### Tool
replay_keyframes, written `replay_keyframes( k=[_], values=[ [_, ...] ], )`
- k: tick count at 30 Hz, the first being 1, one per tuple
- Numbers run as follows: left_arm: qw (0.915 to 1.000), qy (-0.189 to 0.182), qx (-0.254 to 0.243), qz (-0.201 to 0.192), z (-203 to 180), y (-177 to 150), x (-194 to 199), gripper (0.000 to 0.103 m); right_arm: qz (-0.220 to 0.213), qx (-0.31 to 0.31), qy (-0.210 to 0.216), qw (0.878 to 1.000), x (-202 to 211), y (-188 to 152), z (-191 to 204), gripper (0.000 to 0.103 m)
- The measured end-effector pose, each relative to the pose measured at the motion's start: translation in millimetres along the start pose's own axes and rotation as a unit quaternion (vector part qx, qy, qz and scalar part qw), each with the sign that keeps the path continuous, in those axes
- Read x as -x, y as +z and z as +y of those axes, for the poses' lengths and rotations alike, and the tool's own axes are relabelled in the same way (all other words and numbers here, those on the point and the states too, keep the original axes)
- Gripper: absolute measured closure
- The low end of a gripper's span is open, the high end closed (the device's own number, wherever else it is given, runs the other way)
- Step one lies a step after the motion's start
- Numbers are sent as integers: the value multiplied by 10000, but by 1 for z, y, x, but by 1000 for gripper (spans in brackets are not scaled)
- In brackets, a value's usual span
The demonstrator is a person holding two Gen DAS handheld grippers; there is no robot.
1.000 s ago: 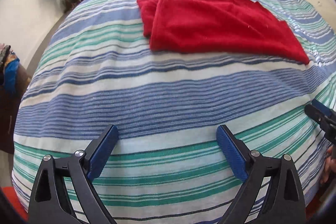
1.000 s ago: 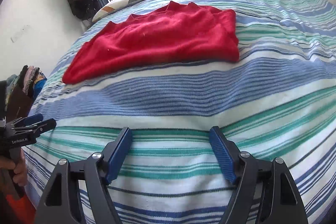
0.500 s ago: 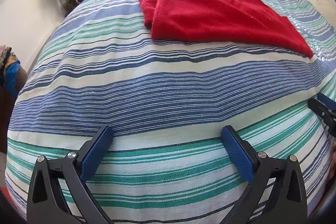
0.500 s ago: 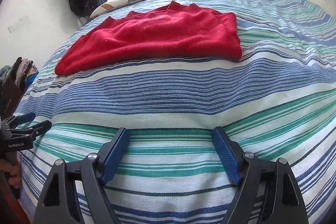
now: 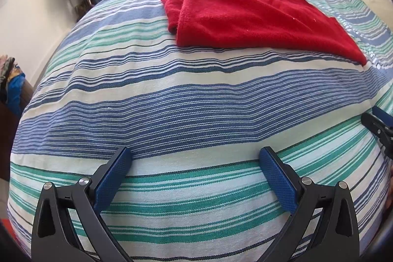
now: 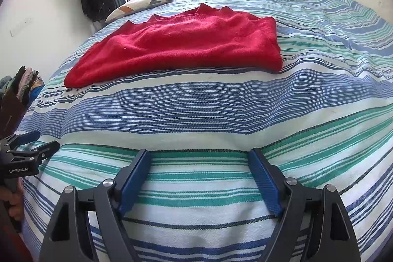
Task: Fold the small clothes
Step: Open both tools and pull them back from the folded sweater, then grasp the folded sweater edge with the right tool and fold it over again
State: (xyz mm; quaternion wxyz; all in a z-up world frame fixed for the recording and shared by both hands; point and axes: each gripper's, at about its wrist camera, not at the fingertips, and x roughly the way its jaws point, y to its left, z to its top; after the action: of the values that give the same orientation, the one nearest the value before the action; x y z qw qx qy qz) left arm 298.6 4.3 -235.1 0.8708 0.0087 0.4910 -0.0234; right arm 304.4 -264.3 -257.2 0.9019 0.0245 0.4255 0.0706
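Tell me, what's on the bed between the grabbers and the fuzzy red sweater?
Nothing: only bare striped bedspread between both open grippers and the red sweater, in both views.

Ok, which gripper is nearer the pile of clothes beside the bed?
Left. In the right wrist view, the left gripper is at the bed's edge, just below the clothes pile. The right gripper is further across the striped bedspread, away from the pile.
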Motion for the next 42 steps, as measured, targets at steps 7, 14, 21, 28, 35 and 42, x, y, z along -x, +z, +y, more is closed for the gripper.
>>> replay_keyframes(
  k=[7, 14, 21, 28, 35, 42],
  values=[
    [9986, -330, 323, 253, 36, 22, 19, 1, -36, -90, 145, 9998, 4, -2, -3, 21],
    [9988, -101, 278, -377, 65, -17, 2, 1, 188, -722, 1063, 9915, 25, 52, -36, 20],
    [9987, 10, 193, -465, 57, -20, -1, 0, 151, -1992, 1133, 9733, -12, 151, -126, 18],
    [9984, 9, 191, -526, 61, -19, 1, 0, 588, -2808, 1202, 9504, -92, 149, -136, 26],
    [9980, -2, 195, -598, 62, -22, 2, 0, 227, -2190, 526, 9741, -69, 175, -102, 91],
    [9978, -21, 207, -629, 62, -23, 4, 0, -44, -552, 1507, 9870, -31, 242, 54, 92]
  ],
)
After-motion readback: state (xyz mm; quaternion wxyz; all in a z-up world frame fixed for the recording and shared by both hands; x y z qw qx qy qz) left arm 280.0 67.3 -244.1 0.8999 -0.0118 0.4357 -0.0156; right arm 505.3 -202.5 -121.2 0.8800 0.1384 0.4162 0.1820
